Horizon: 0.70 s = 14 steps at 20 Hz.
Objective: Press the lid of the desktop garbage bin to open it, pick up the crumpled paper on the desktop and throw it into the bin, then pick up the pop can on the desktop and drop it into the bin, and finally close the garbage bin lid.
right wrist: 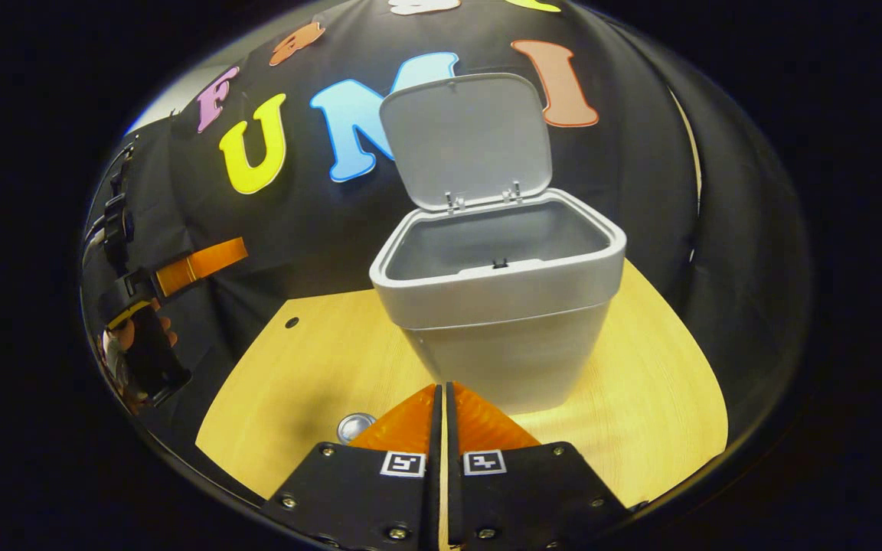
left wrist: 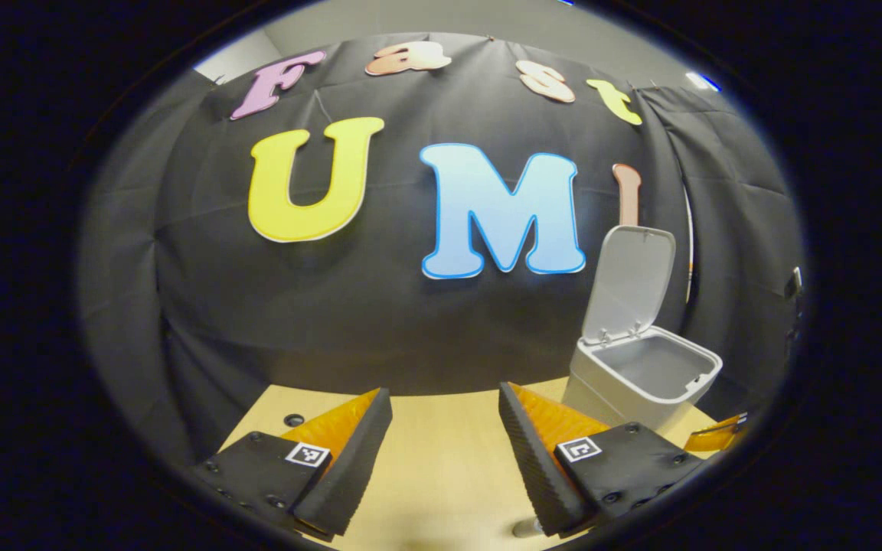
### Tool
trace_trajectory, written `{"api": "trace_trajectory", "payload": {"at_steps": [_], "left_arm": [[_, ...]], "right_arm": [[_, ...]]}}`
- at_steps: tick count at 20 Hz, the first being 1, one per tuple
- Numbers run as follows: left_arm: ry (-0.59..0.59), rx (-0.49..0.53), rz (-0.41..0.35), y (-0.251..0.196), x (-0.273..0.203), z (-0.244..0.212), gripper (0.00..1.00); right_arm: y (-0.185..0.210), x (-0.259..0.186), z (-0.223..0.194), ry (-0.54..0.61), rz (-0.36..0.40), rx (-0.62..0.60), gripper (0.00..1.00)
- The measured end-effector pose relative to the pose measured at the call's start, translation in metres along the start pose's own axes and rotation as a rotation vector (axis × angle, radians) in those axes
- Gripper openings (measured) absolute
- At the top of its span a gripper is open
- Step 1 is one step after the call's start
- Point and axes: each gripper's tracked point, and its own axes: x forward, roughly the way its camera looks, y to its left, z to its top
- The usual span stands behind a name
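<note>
The bin [right wrist: 506,306] stands just ahead of my right fingers [right wrist: 441,405], its mouth open under the upright lid [right wrist: 465,138]; bare bench [right wrist: 295,367] lies to its left.

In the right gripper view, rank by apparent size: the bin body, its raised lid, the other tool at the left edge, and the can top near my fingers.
Largest to smallest as they appear:
1. Bin body
2. Raised lid
3. Left tool, farther off, so its rank is unsure
4. Can top, partly hidden by the right tool
</note>
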Motion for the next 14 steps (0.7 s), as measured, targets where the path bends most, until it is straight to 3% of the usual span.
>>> {"api": "trace_trajectory", "payload": {"at_steps": [14], "left_arm": [[0.006, -0.065, 0.157, 0.086, -0.05, -0.018, 0.91]], "right_arm": [[0.068, 0.029, -0.015, 0.059, 0.13, -0.092, 0.04]]}}
